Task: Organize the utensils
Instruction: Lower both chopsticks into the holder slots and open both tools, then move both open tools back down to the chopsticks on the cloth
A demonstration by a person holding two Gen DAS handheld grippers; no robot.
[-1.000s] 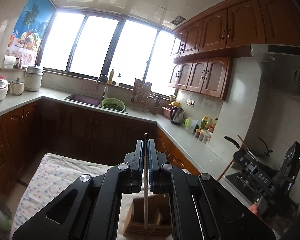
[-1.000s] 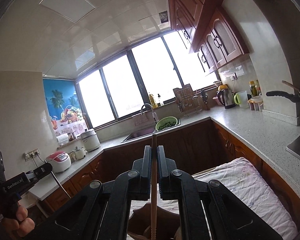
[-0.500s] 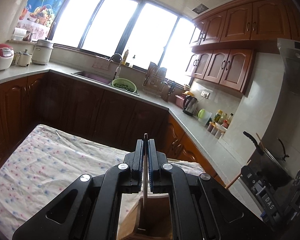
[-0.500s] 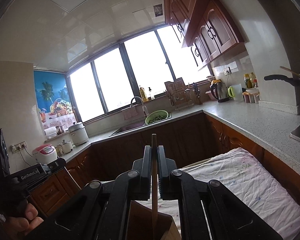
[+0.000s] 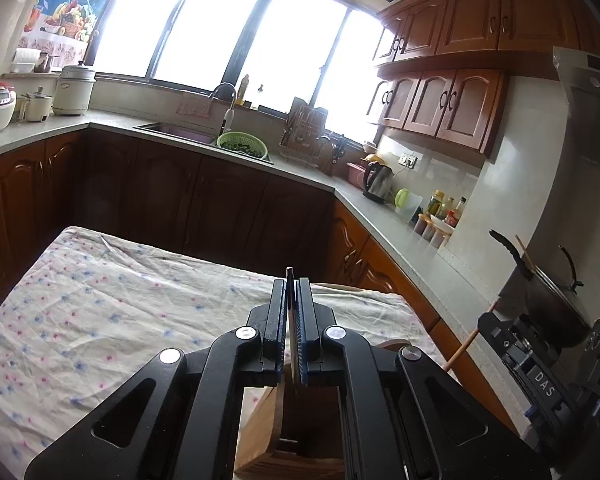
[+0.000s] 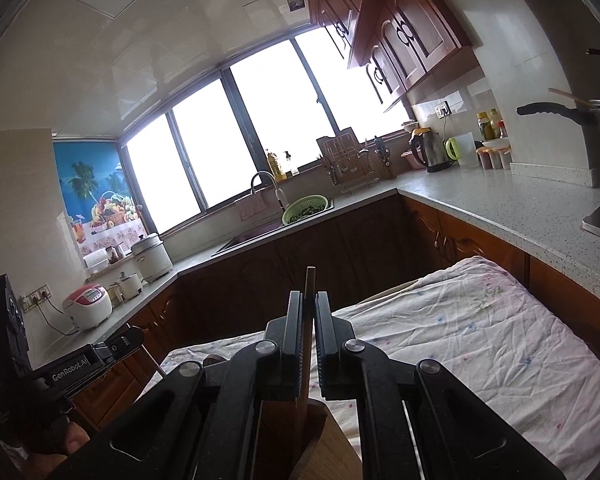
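Note:
My left gripper [image 5: 291, 285] is shut on a thin metal utensil [image 5: 289, 312] that stands upright between its pads. The utensil's lower end reaches down into a wooden holder [image 5: 260, 424] right below the jaws. My right gripper [image 6: 308, 297] is shut on a wooden stick [image 6: 310, 280], also upright, with its lower end inside the same wooden holder [image 6: 332, 440]. The holder stands on a table under a floral cloth [image 5: 100, 320]. Each gripper appears at the edge of the other's view: the right gripper's body [image 5: 540, 372] and the left gripper's body [image 6: 68, 368].
An L-shaped counter [image 5: 400, 240] runs behind and along the right of the table. It carries a sink with a green colander [image 5: 242, 145], a dish rack, a kettle [image 5: 378, 178] and bottles. A wok [image 5: 552, 300] sits on the stove at right. Rice cookers [image 6: 88, 304] stand at far left.
Both grippers have sunk towards the wooden holder, still shut on their utensils. The utensils' lower ends now reach deeper into it, and more of the cloth-covered table shows.

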